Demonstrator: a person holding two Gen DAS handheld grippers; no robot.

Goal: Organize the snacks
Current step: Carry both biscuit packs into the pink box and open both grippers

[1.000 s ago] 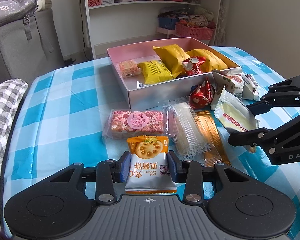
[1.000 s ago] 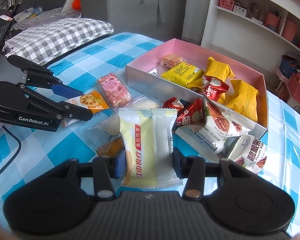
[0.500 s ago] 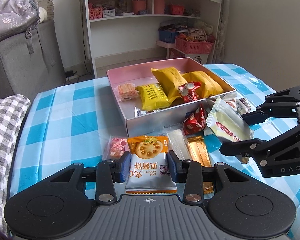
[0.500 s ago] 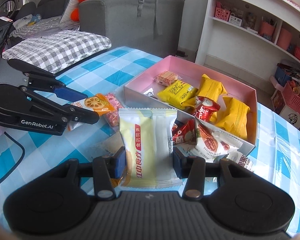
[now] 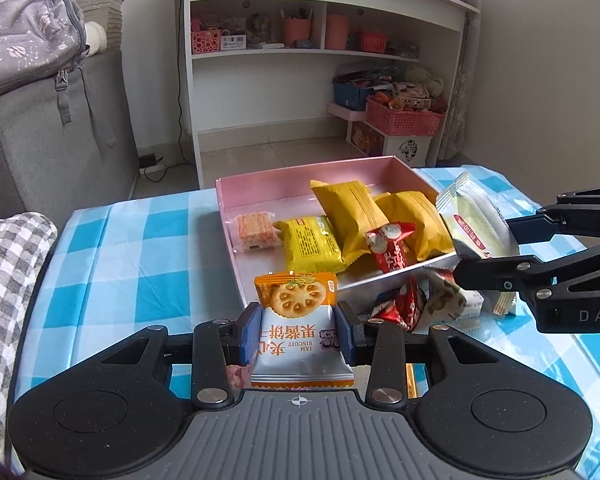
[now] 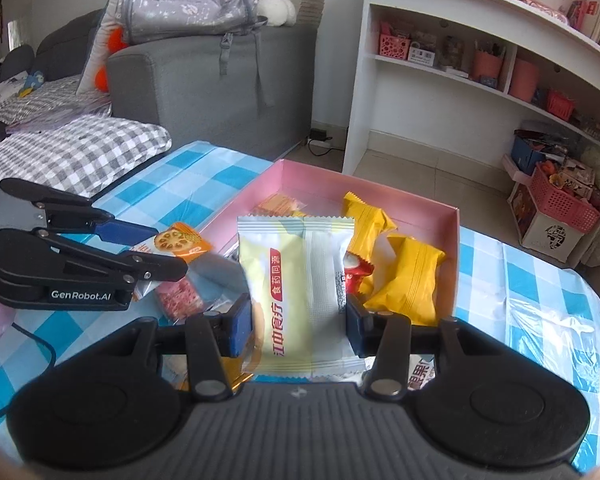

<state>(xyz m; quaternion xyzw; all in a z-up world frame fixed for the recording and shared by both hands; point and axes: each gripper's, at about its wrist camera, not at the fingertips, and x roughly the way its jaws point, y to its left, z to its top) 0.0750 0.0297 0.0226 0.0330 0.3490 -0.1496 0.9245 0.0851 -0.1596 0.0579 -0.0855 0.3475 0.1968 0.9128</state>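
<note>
Checked table (image 5: 140,264), jam biscuit packet (image 5: 300,332) clamped between jaws, seemingly lifted

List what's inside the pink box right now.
Pink box holds an orange cracker pack, a flat yellow pack, two puffy yellow packs and a red candy. Anything under them is hidden.

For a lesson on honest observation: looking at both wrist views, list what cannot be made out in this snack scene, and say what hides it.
- Pink snack bar, right wrist view: mostly covered by the left gripper.
- Gold packet, left wrist view: only a sliver shows behind the left gripper's body.
- Pink box floor, right wrist view: largely blocked by the pale yellow packet.
- Shelf items: too small to identify.
</note>
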